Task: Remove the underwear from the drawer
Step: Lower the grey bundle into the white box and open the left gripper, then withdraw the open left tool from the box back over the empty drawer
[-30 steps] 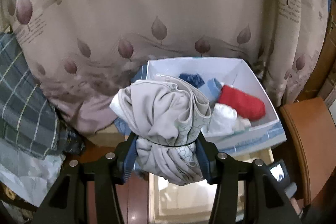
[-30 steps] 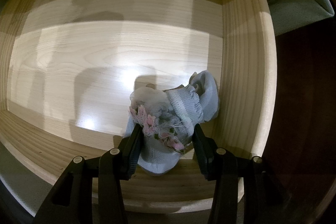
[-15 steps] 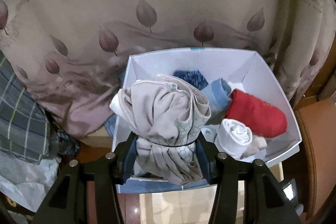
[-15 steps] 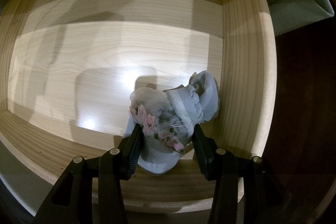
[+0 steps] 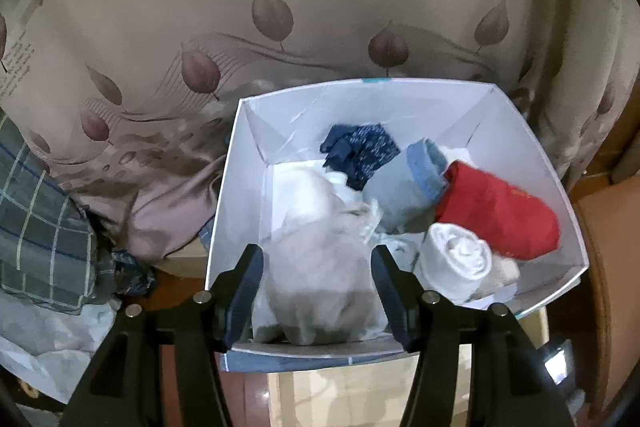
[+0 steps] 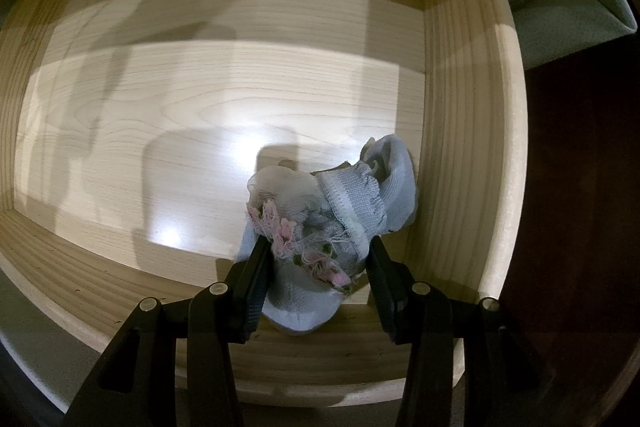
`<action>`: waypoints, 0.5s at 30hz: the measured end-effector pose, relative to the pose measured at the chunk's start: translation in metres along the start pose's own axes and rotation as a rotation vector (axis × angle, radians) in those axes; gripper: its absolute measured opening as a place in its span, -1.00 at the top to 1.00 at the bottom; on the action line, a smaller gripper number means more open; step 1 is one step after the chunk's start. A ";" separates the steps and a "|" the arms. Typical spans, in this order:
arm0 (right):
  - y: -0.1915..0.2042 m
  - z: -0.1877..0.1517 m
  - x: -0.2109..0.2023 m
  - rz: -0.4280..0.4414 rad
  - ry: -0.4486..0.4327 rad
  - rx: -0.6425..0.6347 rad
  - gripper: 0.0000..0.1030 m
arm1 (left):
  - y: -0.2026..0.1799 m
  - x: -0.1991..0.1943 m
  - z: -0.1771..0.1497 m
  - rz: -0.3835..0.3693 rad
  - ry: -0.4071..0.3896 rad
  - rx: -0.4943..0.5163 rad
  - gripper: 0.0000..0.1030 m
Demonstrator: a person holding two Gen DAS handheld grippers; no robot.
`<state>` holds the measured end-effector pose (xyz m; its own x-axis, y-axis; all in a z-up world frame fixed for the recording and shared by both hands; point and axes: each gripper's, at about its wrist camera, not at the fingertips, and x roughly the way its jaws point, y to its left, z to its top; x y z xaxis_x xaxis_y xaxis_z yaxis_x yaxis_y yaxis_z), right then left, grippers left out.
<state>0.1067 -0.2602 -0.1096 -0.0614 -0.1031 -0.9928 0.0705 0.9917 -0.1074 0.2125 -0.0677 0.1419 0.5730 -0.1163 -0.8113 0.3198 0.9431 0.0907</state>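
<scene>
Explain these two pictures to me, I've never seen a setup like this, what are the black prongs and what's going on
The black prongs are two-finger grippers that a person holds, one in each hand; a fisheye camera on each looks along its fingers. In the left view, the left gripper stands open over a white box holding a beige garment between the fingers, plus red, white, grey-blue and navy rolled pieces. In the right view, the right gripper is closed on pale blue underwear with pink trim, low inside a wooden drawer with nothing else visible in it.
</scene>
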 end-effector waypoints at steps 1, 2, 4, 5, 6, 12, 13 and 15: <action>0.000 0.000 0.000 0.000 0.000 0.000 0.16 | 0.001 -0.003 0.001 -0.006 -0.004 -0.006 -0.18; 0.000 -0.001 0.000 0.001 -0.001 0.001 0.15 | 0.003 -0.006 0.001 -0.012 -0.011 -0.019 -0.22; 0.000 -0.001 0.000 0.001 0.000 0.001 0.15 | 0.007 -0.011 0.002 -0.018 -0.015 -0.037 -0.22; 0.001 -0.001 0.000 0.000 0.000 0.001 0.15 | 0.008 -0.014 0.000 -0.023 -0.015 -0.042 -0.22; 0.001 -0.001 -0.001 -0.002 0.001 -0.001 0.16 | 0.009 -0.016 -0.001 -0.024 -0.015 -0.045 -0.22; 0.002 0.000 0.000 -0.005 0.004 0.000 0.15 | 0.019 -0.023 -0.031 -0.005 0.013 -0.052 -0.22; 0.002 0.000 0.000 -0.006 0.004 0.000 0.15 | 0.022 -0.023 -0.039 -0.008 0.023 -0.054 -0.22; 0.003 0.000 0.001 -0.008 0.006 0.001 0.15 | 0.026 -0.021 -0.056 -0.003 0.047 -0.059 -0.22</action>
<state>0.1065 -0.2578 -0.1105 -0.0675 -0.1104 -0.9916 0.0707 0.9908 -0.1151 0.1667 -0.0231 0.1293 0.5356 -0.1061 -0.8378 0.2760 0.9596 0.0549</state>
